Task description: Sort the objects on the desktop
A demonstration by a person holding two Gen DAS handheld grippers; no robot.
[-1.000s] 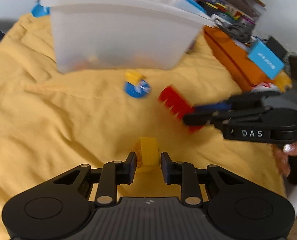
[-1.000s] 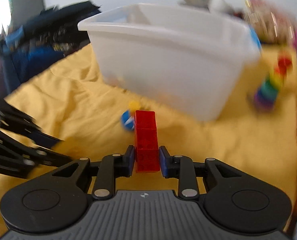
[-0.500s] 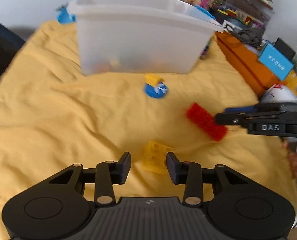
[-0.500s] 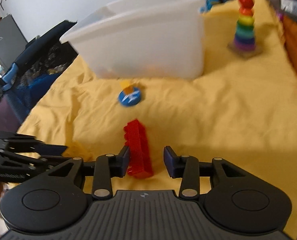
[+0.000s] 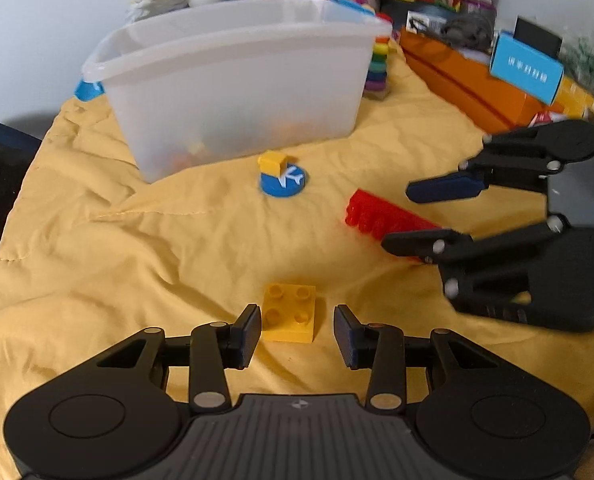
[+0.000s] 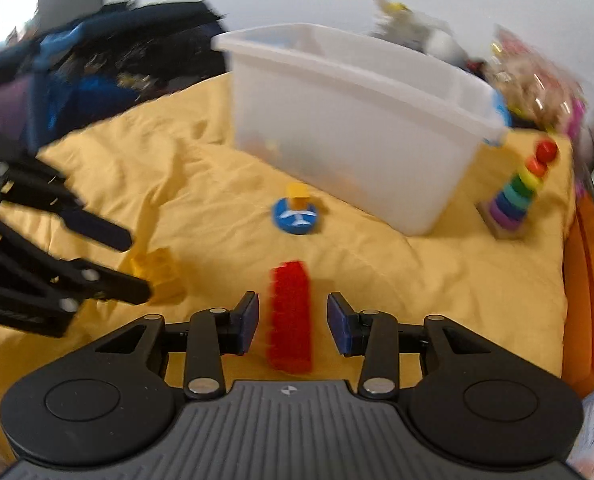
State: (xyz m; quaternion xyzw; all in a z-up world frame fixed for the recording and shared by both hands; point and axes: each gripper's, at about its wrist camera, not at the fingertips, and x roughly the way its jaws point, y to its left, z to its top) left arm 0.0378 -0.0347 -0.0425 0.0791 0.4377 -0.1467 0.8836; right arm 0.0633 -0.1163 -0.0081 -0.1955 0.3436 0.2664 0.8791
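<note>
Straddling the yellow brick (image 5: 290,312) with spread jaws that touch neither side, the left gripper (image 5: 295,334) tilts down at the yellow cloth (image 5: 97,260), while the right gripper (image 6: 293,324), at its 3 o'clock and angled down too, brackets the red brick (image 6: 289,314) with gaps on both sides. Both bricks lie loose on the cloth, so this looks like a release or regrasp step. Next, each likely needs pinching and carrying to the clear bin (image 5: 233,80) at 12 o'clock, beyond the blue disc (image 5: 283,180).

The blue disc (image 5: 283,181) bears a white airplane sign; the blue box's (image 5: 525,69) print is unreadable.
</note>
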